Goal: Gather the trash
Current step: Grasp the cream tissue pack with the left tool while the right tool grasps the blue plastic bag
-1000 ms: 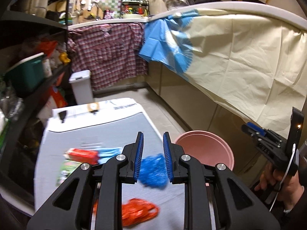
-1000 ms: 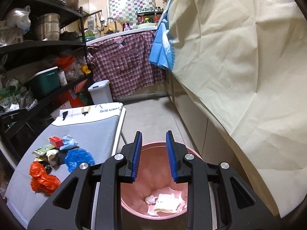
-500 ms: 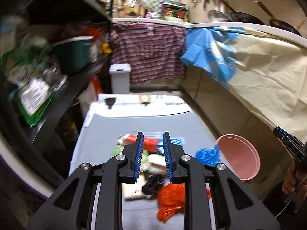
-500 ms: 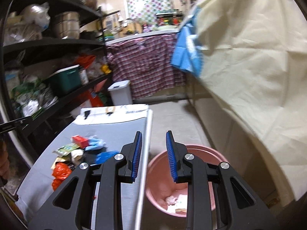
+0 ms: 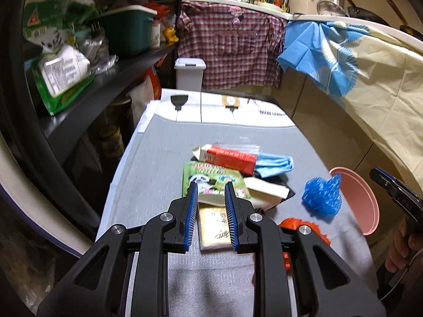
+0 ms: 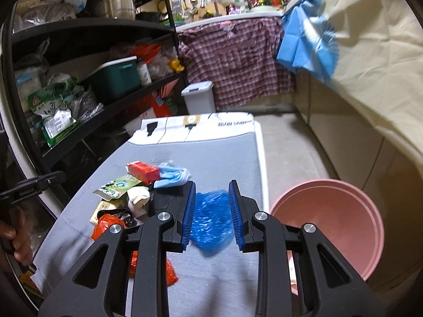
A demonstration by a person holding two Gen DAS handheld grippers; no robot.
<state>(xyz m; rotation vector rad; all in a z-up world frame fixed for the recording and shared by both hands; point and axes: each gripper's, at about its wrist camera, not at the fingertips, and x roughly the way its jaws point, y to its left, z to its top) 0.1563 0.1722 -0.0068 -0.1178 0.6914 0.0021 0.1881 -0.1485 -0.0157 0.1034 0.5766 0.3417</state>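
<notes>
Between the spread blue pads of the right gripper (image 6: 212,212), a crumpled blue plastic bag (image 6: 210,218) is framed on the grey table (image 6: 224,158); whether the pads touch it cannot be told. To the right of this gripper, beside the table edge and lower down, a pink bucket (image 6: 330,216) is seen. To its left, a heap of trash is spread: a red carton (image 6: 144,170), a light blue cloth (image 6: 173,175), a green packet (image 6: 117,186), a white crumpled wad (image 6: 138,198) and an orange plastic bag (image 6: 108,224). Further left, the left gripper's handle is held in a hand (image 6: 14,240).

Ahead of the left gripper (image 5: 211,218), whose jaws are held apart with nothing between them, the green packet (image 5: 211,178) and a yellowish flat packet (image 5: 214,227) are seen in the gap. Beyond them the red carton (image 5: 230,158) and the light blue cloth (image 5: 275,163) are laid side by side, touching. To the right of this gripper the blue plastic bag (image 5: 322,195) is found near the table edge, with the pink bucket (image 5: 357,200) just past it and the orange plastic bag (image 5: 306,227) nearer.
</notes>
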